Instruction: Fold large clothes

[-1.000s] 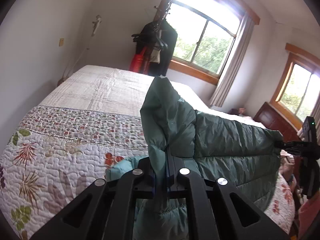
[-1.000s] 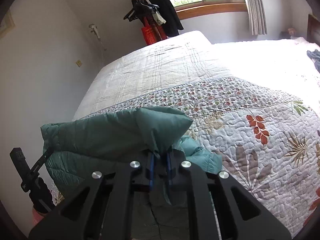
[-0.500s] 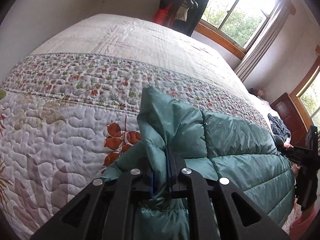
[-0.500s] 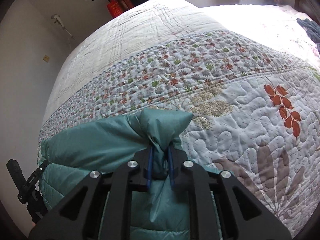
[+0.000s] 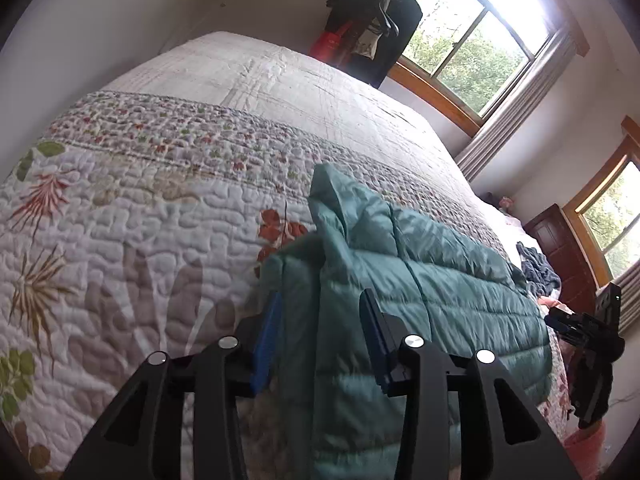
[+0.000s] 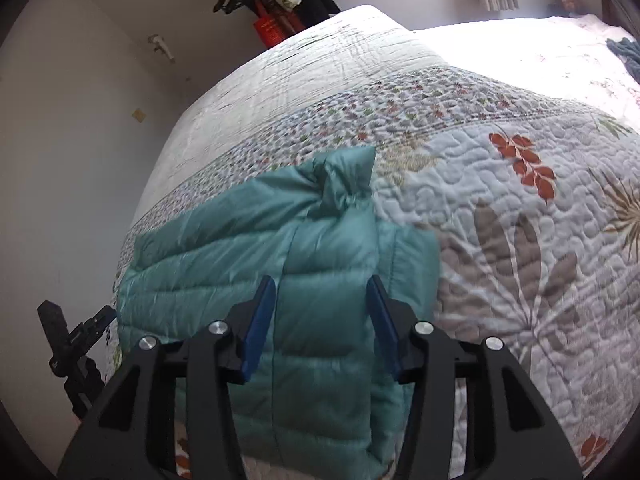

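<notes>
Both grippers have let go since the earlier frames: half a second ago each was clamped on a pinched corner of the teal down jacket, and now the blue pads stand spread with nothing between them but the garment lying beneath.

Nearest, the left gripper (image 5: 320, 332) is released, jaws wide, poised just above the jacket's near edge without gripping it. The right gripper (image 6: 322, 314) is likewise released, its pads straddling the quilted panel. Whether either pad brushes the fabric cannot be told.

The teal down jacket (image 6: 280, 280) now rests on the floral quilt (image 5: 132, 240) at the near edge of the bed, lying as a compact, doubled rectangle. A puckered peak stands up at each far corner where the jaws had held it (image 5: 332, 196). From the left wrist view the jacket runs away to the right, toward the right gripper's body at the frame edge.

Judged progress: one fold appears laid and released. Remaining, as far as can be seen, are flattening the raised corners and possibly a further fold to reduce the bundle; sleeves are not visible, so their state is unconfirmed.

Further off, the quilt's flowered band and plain white section are bare. A dark blue garment (image 5: 536, 268) lies at the far right of the bed. Beyond, a clothes rack (image 5: 372, 12) with dark garments stands before the window (image 5: 476, 52).
</notes>
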